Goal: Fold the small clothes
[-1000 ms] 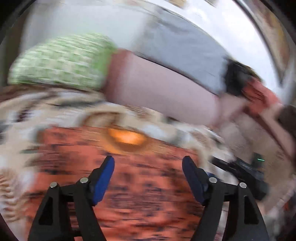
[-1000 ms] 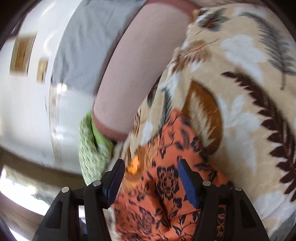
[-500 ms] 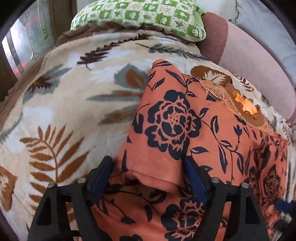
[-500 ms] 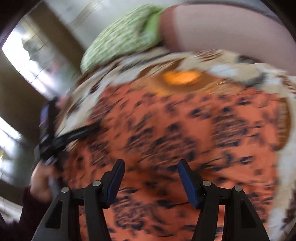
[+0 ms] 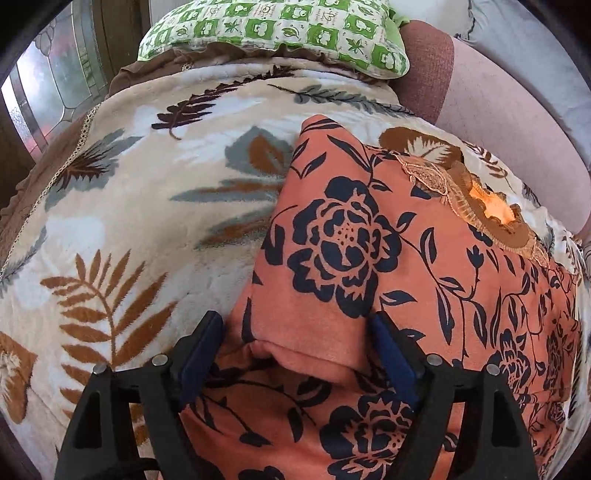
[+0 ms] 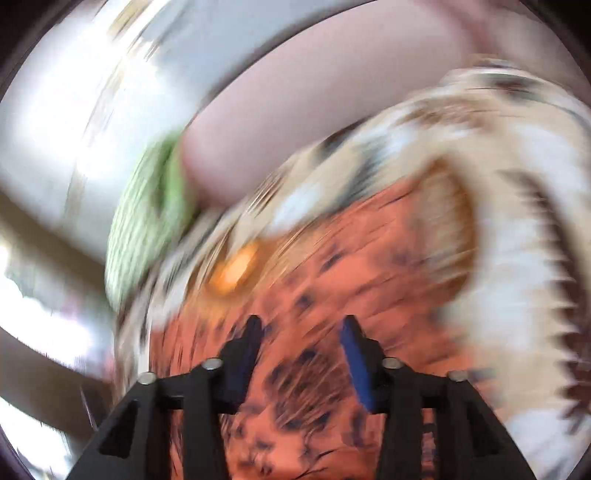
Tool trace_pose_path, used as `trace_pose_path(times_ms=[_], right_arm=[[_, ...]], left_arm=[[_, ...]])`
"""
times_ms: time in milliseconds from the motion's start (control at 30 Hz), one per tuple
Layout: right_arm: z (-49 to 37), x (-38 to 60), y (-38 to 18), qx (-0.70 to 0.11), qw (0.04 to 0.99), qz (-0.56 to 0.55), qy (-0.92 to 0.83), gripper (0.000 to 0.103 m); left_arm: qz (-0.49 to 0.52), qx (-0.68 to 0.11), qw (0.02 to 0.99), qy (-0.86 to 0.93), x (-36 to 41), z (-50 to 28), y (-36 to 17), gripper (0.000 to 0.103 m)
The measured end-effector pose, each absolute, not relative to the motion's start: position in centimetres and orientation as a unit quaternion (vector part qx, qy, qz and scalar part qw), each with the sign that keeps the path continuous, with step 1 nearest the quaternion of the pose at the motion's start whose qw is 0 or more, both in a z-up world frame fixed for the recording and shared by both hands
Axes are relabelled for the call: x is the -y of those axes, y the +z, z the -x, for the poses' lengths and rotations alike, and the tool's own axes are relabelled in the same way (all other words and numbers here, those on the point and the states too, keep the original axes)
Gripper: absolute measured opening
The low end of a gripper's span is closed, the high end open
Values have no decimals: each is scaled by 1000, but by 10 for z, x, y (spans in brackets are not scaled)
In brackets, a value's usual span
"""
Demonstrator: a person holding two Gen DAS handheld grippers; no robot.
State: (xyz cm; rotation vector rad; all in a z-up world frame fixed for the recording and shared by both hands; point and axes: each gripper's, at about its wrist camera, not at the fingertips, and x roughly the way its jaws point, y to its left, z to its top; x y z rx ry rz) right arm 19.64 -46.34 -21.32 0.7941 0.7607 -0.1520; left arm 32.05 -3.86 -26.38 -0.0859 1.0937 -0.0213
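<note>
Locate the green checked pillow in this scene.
In the left wrist view, the green checked pillow lies at the top, beyond the leaf-print blanket.

One orange floral garment [image 5: 369, 266], one leaf-print blanket [image 5: 140, 206], one green checked pillow [image 5: 280, 29], one pink headboard [image 5: 491, 122]. Two grippers: left [image 5: 295, 354], right [image 6: 303, 354]. Right view's blurred, probably nothing more.

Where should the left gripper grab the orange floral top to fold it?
Take the sleeve hem, the folded edge lying between the open left gripper fingers. Come straight forward and down from the near side: the sleeve lies flat on the blanket, pointing away, so its cuff edge faces the gripper.
</note>
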Motion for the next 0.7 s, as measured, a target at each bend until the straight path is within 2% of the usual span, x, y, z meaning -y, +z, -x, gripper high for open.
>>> trace_pose_path(times_ms=[133, 233, 333, 433, 533, 633, 700], right_arm=[[-189, 461, -199, -349, 862, -364, -41, 53], [-204, 433, -199, -365, 863, -348, 17, 53], [-211, 423, -205, -381, 868, -317, -4, 53], [-217, 435, -231, -421, 840, -342, -14, 53], [-223, 444, -254, -466, 824, -307, -96, 53], [-209, 466, -237, -419, 829, -361, -82, 53], [-193, 479, -213, -363, 855, -358, -99, 59]], left_arm=[[48, -517, 855, 0, 37, -318, -257, 83], [42, -481, 876, 7, 36, -309, -238, 83], [29, -457, 889, 17, 33, -308, -228, 83], [23, -500, 865, 32, 28, -319, -251, 83], [45, -521, 852, 16, 25, -321, -260, 83], [52, -505, 862, 12, 21, -319, -248, 83], [55, -505, 861, 15, 20, -319, -248, 83]])
